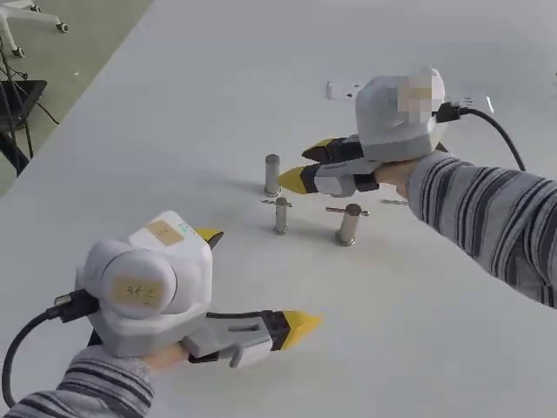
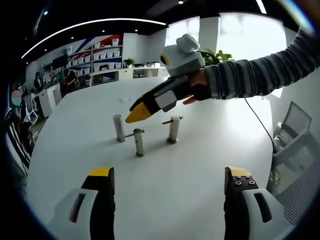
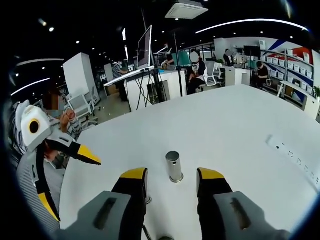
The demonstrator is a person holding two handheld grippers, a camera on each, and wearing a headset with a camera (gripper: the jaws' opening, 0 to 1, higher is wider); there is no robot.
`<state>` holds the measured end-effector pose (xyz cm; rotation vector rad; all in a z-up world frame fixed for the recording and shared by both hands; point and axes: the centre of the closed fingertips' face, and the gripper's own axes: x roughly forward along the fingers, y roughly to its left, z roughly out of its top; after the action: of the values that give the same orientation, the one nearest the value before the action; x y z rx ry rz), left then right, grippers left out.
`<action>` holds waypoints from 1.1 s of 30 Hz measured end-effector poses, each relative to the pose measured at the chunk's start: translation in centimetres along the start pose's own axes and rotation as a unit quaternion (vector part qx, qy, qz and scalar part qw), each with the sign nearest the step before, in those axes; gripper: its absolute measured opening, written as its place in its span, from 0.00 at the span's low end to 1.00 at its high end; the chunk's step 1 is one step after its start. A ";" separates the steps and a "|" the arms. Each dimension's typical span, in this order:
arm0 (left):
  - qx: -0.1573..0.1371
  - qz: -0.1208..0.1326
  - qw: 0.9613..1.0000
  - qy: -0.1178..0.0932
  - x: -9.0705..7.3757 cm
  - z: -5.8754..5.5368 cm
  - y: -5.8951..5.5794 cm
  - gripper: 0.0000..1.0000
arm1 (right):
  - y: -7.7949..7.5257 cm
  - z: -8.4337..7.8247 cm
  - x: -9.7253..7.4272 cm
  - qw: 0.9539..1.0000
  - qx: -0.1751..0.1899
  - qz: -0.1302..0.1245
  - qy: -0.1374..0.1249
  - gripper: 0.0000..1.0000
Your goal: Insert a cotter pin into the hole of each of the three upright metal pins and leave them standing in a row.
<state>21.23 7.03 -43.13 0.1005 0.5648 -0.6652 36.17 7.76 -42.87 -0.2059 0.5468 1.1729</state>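
The right claw (image 1: 305,164), open and empty, hangs just beside the bare pin (image 1: 272,174); the left claw (image 1: 258,279), well apart, likewise. A nudge could topple that pin.

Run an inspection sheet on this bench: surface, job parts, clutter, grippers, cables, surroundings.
Surface: white table, bare where visible.
Job's things: three upright pins, not in a straight row. The middle pin carries a cotter pin. The right-hand pin carries a second cotter pin. The far pin is bare.
Clutter: white power strip; thin metal piece, too small to identify.
Grippers: right gripper open, empty, pointing at the far pin. Left gripper open, empty, away from the pins.
Cables: a black cable runs from the right gripper and a second black cable from the left gripper.
Surroundings: open office with shelves and a monitor.
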 end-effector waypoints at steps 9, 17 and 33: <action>-0.004 0.006 1.000 0.001 0.1 -0.3 0.3 0.89 | 0.0 0.2 1.8 1.000 -0.017 0.000 -0.006 0.25; 0.001 0.003 1.000 0.006 0.2 -0.7 0.1 0.87 | -0.2 0.2 3.1 0.999 -0.034 0.002 -0.001 0.19; -0.006 0.008 1.000 0.003 0.1 -0.6 0.3 0.85 | -0.8 0.1 3.7 1.000 -0.009 0.004 -0.001 0.09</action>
<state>21.20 7.34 -43.72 0.0955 0.5729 -0.6450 37.98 10.51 -44.77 -0.2178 0.5349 1.1858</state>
